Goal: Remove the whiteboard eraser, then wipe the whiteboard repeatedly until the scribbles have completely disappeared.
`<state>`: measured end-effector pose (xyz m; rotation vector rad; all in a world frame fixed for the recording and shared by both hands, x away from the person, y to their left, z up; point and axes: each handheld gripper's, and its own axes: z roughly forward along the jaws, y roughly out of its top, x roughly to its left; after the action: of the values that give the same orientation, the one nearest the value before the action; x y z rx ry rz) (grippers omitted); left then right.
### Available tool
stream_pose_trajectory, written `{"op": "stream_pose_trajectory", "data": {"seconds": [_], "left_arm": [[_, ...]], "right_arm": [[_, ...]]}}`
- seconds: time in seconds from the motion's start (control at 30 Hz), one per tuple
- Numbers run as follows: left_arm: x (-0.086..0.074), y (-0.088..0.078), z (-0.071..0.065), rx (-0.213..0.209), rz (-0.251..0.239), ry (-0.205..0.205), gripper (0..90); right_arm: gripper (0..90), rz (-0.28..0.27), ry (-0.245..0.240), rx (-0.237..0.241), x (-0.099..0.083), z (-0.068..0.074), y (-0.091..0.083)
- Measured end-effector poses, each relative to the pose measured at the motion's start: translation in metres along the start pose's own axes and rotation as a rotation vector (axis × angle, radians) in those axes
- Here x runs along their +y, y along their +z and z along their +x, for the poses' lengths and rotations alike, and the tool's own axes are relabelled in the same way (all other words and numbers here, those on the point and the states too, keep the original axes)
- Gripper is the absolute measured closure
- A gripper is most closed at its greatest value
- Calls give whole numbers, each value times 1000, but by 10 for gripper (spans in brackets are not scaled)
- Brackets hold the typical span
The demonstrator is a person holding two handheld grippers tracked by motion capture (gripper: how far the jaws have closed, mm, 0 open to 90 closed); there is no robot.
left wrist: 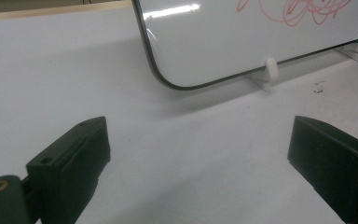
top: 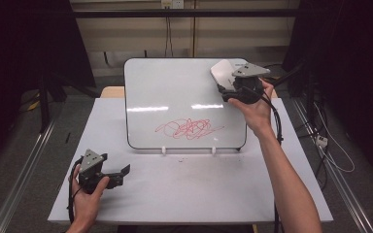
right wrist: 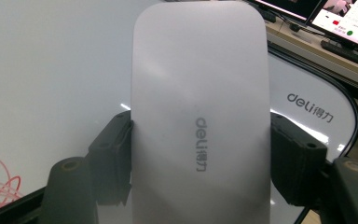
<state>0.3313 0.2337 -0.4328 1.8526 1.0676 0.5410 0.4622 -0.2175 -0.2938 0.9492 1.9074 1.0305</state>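
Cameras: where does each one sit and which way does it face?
High view: above the person's side, looking forward and down on the whiteboard; both forearms and tongs show.
Left gripper view: rides the left tongs, open, facing the board's lower corner.
Right gripper view: rides the right tongs, shut on the eraser.
All share the red scribble.

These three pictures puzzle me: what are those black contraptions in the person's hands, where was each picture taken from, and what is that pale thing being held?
A person sits at a white table holding a hand-held gripper in each hand; each has two black jaws. The high view looks down from above. The other two come from small cameras riding on the grippers, looking along their jaws.

On the table stands a whiteboard, propped on small white feet, with a red scribble on it.

The right gripper has its jaws shut on a grey whiteboard eraser, held at the board's upper right corner. The left gripper is low over the table, jaws open, with nothing between them.
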Motion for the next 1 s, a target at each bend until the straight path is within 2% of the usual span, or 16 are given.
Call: {"op": "stream_pose_trajectory", "data": {"seconds": [0.3,0.67,1.0], "left_arm": [[0,-4,2,15,-12,7,55],[-1,-3,3,10,-11,3,55],[-1,-4,1,11,-3,15,53]], "right_arm": [[315,-8,3,15,-7,4,-4],[315,-11,1,33,-15,12,-10],[315,-5,-10,43,-32,19,-13]]}}
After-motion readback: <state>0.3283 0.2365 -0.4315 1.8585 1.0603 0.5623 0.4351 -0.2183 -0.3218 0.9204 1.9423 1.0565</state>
